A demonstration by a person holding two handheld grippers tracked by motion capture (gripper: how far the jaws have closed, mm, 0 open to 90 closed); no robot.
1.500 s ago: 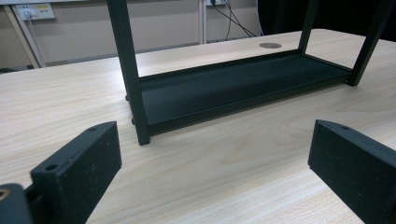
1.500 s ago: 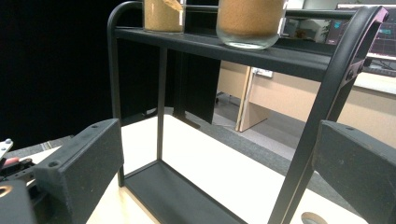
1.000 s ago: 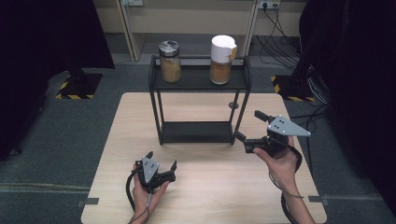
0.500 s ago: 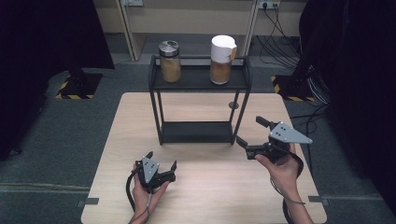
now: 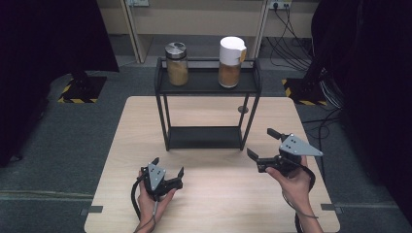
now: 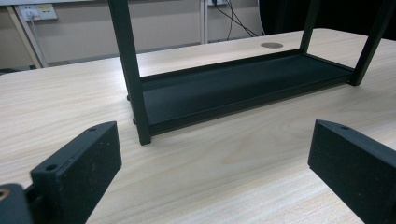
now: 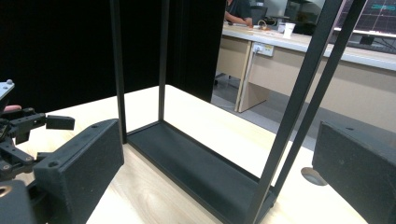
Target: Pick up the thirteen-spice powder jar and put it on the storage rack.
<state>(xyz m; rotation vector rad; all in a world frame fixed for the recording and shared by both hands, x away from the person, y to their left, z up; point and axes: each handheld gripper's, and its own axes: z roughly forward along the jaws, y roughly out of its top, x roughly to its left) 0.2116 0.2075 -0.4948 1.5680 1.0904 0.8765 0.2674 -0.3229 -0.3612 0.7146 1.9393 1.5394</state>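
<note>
wooden table (image 5: pixel 209 194) | black two-tier rack (image 5: pixel 206 138), lower shelf bare | both hand-held grippers wide, empty

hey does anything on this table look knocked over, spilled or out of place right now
Nothing stands out. The glass jar with a metal lid and the white-lidded jar stand upright on the top shelf of the black metal rack. The left gripper and right gripper are open, apart from it.
</note>
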